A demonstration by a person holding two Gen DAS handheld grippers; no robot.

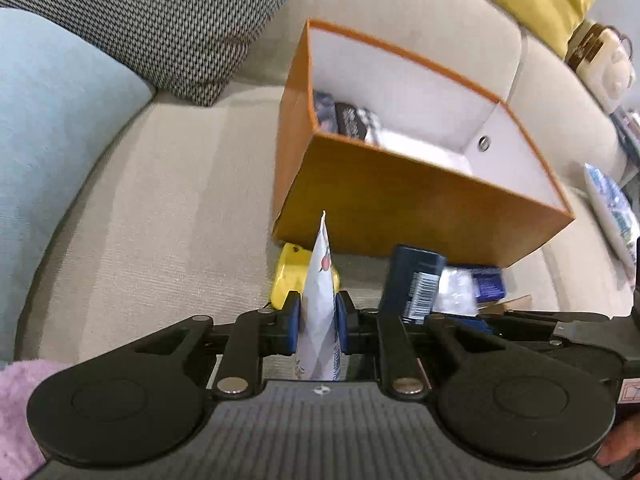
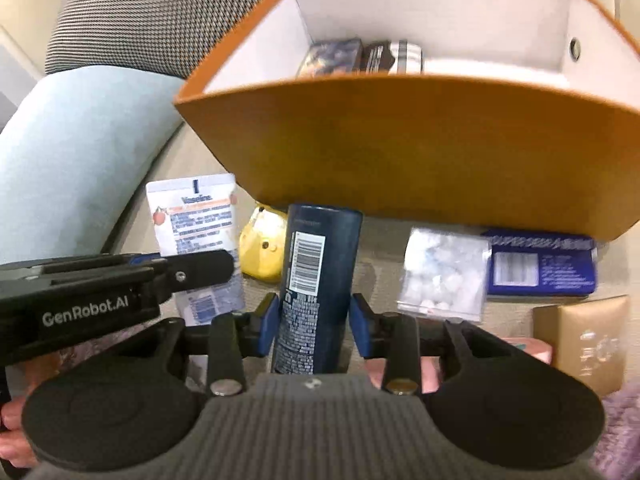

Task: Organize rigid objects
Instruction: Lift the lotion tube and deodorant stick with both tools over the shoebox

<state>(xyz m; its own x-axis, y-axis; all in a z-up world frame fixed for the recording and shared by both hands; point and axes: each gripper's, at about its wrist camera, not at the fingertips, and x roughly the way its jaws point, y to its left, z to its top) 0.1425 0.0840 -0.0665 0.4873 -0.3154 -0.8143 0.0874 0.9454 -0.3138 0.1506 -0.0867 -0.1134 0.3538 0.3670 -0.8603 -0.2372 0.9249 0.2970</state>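
Observation:
My left gripper (image 1: 318,312) is shut on a white Vaseline tube (image 1: 320,280), seen edge-on, with its flat end pointing toward the orange box (image 1: 400,208). The right wrist view shows that tube (image 2: 196,216) face-on, held by the left gripper (image 2: 216,268). My right gripper (image 2: 315,316) is shut on a dark blue spray can (image 2: 316,272), blue pads against both of its sides. The can (image 1: 414,284) sits just right of the tube, in front of the box. The orange box (image 2: 400,152) is open-topped, white inside, and holds two small packages (image 2: 332,56) at its left end.
On the beige sofa seat in front of the box lie a yellow toy (image 2: 264,248), a clear bag of white pieces (image 2: 444,276), a blue carton (image 2: 544,268) and a gold box (image 2: 584,340). A houndstooth cushion (image 1: 160,20) and a light-blue cushion (image 1: 52,120) sit to the left.

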